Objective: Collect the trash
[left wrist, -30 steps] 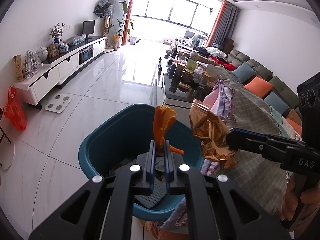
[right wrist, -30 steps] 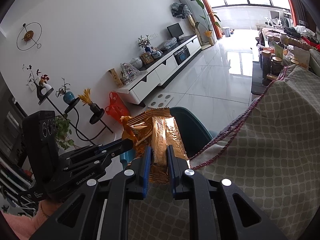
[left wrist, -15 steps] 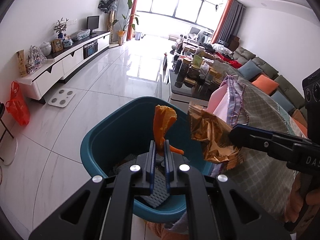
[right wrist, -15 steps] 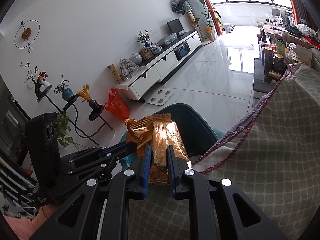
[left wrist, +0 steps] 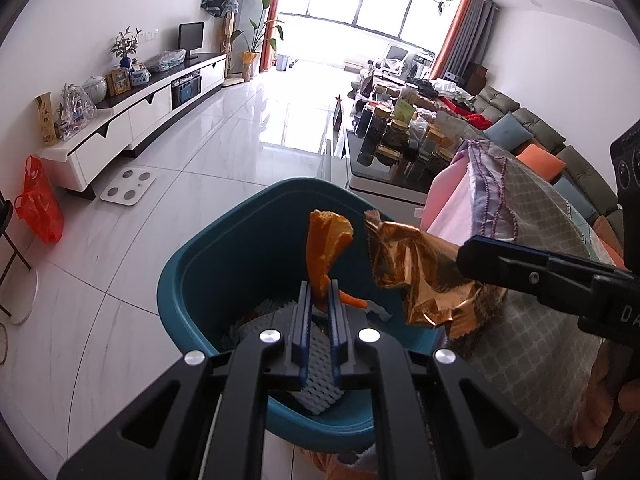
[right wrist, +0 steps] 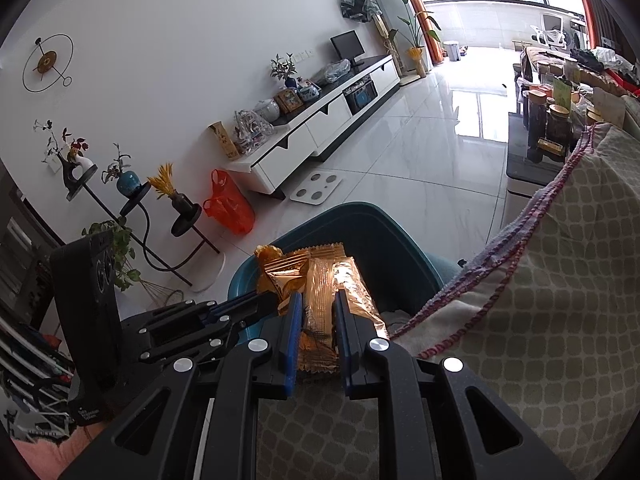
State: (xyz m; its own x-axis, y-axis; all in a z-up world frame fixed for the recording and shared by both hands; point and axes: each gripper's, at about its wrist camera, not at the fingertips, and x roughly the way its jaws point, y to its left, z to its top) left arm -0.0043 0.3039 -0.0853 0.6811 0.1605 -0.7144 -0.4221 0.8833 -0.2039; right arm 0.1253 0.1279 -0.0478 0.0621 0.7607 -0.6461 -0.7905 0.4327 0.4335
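A long living room with a glossy white tile floor runs to bright windows. A low white TV cabinet lines the left wall; a grey sofa and a cluttered coffee table stand opposite. A checked cloth drapes the near surface, beside a teal bin. Over the bin's mouth, the left gripper has its fingers pinched together on an orange peel. The right gripper is clamped on a crumpled gold snack wrapper near the bin's rim.
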